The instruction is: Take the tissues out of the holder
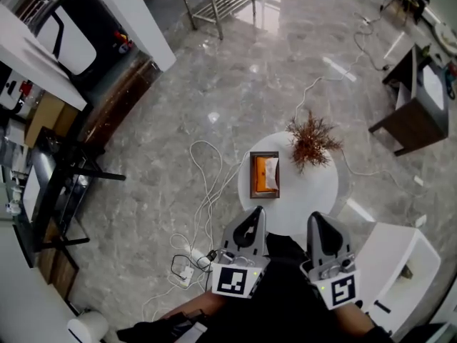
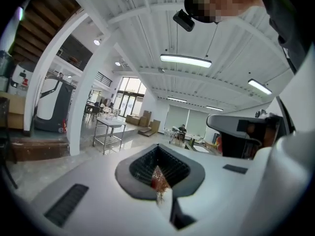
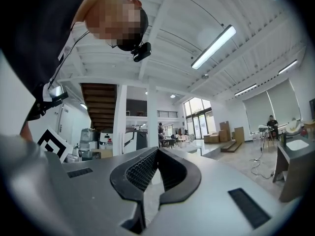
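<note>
Grey-shelled left tongs [image 1: 253, 211] sit low against the person's lap, pointing at the round white surface [image 1: 314, 191], tips pressed together on nothing. Just beyond them the wooden holder [image 1: 254, 177] lies on that surface, white tissues [image 1: 269, 174] inside, beside a dried plant [image 1: 312, 140]. The right tongs [image 1: 319, 218] are held parallel, likewise closed and empty.
</note>
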The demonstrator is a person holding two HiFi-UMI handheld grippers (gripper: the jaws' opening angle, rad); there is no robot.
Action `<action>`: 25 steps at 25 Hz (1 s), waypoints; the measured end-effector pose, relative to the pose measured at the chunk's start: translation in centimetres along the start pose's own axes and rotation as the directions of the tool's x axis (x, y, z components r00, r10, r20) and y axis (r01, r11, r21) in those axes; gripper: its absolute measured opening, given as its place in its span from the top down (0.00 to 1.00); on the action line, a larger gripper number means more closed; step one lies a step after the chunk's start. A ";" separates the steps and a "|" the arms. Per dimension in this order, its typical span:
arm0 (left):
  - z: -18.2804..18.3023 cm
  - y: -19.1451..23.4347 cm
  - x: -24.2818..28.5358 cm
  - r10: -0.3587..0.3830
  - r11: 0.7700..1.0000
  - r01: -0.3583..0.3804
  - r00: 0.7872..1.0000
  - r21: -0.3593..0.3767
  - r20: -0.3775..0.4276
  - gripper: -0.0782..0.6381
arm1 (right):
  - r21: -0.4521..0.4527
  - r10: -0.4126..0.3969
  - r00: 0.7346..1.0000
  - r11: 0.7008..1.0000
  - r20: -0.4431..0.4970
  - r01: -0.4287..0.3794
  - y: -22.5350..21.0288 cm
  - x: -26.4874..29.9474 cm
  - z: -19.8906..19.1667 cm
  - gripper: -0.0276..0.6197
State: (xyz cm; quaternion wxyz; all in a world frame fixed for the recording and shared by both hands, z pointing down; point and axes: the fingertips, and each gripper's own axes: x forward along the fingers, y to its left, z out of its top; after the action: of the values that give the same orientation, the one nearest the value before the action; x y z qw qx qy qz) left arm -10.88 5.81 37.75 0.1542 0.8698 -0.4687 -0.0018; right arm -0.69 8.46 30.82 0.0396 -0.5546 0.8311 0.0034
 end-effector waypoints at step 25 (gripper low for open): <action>-2.1 -1.4 6.7 0.199 0.979 -0.193 0.975 0.064 -0.095 0.89 | 0.118 0.067 0.998 0.991 -0.020 -0.065 -8.9 3.7 -2.3 0.95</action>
State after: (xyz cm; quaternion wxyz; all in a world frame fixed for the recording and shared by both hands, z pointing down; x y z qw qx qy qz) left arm -5.71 1.63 40.28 0.1534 0.8222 -0.5436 0.0702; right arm 6.03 1.53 33.18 0.0621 -0.5235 0.8482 -0.0509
